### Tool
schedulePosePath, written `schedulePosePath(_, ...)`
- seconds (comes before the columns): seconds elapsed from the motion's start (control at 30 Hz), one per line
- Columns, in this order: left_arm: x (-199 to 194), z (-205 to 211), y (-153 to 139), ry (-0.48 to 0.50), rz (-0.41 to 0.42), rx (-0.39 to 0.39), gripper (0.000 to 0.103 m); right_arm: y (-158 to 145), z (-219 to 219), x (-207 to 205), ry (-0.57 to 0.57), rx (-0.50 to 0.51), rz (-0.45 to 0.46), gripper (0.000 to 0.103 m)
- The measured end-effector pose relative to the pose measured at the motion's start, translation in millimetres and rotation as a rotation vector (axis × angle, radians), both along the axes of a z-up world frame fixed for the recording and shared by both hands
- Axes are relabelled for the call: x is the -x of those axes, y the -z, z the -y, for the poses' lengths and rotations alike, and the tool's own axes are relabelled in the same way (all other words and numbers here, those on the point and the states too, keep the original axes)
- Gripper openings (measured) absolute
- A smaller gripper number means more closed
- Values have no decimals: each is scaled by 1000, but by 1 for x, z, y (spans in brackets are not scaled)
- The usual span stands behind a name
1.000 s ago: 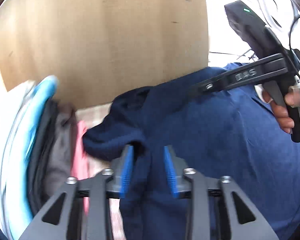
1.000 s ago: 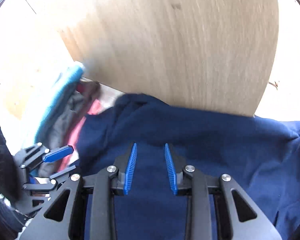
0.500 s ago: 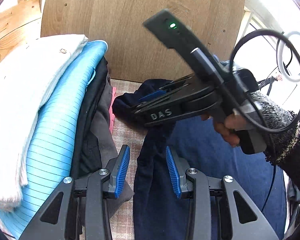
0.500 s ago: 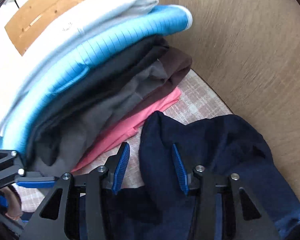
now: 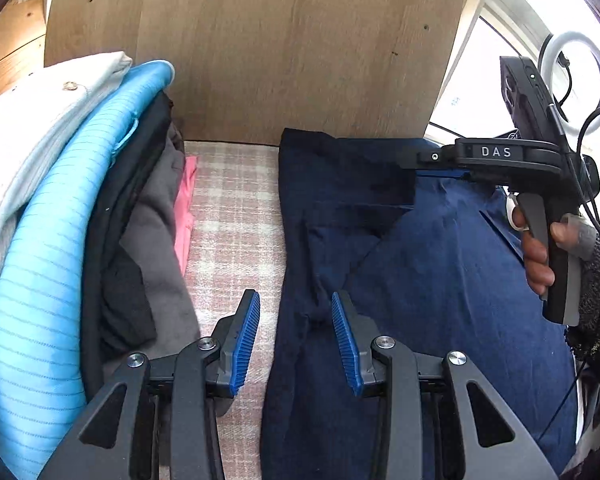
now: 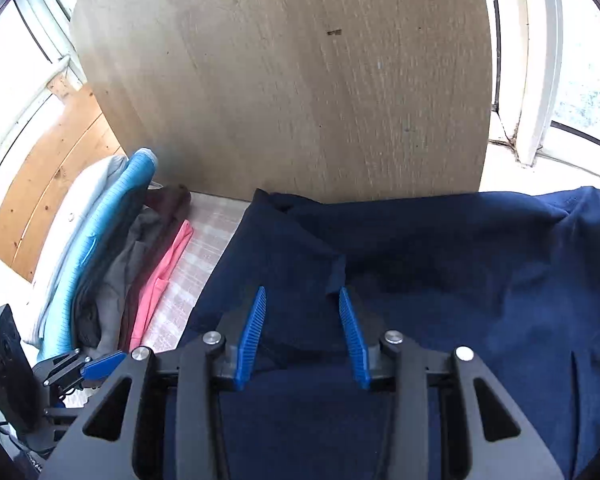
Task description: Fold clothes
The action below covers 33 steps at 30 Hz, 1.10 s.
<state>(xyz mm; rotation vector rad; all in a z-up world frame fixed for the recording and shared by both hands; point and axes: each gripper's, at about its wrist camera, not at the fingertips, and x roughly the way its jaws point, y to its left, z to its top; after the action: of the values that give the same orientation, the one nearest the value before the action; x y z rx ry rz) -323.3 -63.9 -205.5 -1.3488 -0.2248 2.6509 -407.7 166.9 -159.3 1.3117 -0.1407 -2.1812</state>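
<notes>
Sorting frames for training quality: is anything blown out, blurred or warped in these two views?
Left wrist view: sharp; window at right overexposed, fisheye bends the wood panel. Right wrist view: slight blur on the panel, windows washed out, navy garment dark but readable.

A pink checked cloth surface [image 5: 236, 216] carries a navy garment [image 5: 440, 264] beside stacked folded clothes [image 5: 60, 208].

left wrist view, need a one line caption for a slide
Left gripper open over the edge of a navy garment on a checked cloth, beside a stack of folded clothes.
</notes>
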Motion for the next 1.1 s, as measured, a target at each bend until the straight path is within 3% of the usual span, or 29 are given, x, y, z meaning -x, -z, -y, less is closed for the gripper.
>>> schedulePosePath(0.1,11,-11,5,33,9,17,36,1,-2,7,-39,13,33,41)
schedulePosePath(0.23,38,-35,12,64,29,45,36,15,13,24,-37,-123,15,43)
schedulePosePath(0.33,50,-43,19,74,43,55,36,40,20,36,-4,-189,77,43)
schedulePosePath(0.43,52,-45,19,80,28,42,25,48,18,36,-30,-176,70,43)
schedulePosePath(0.5,51,-46,17,89,13,29,17,48,20,34,-59,-166,60,26)
schedulePosePath(0.53,51,-47,16,96,8,23,15,48,21,35,-74,-158,56,3)
schedulePosePath(0.57,49,-48,13,103,-2,22,15,47,23,35,-89,-150,52,3)
schedulePosePath(0.67,43,-54,6,152,-29,-3,13,33,22,31,-98,-164,-35,2)
schedulePosePath(0.77,34,-61,2,213,-13,-24,31,25,15,30,-34,-257,-126,4)
schedulePosePath(0.8,30,-61,2,215,7,-15,32,28,11,32,-39,-252,-89,7)
schedulePosePath(0.87,16,-47,-5,188,4,-60,31,31,0,32,-32,-211,-32,25)
schedulePosePath(0.97,-11,-25,-16,164,-21,-111,32,28,-8,20,-51,-173,-12,29)
schedulePosePath(1.1,-31,-19,-21,165,15,-24,32,19,-5,-12,-138,-137,-18,29)
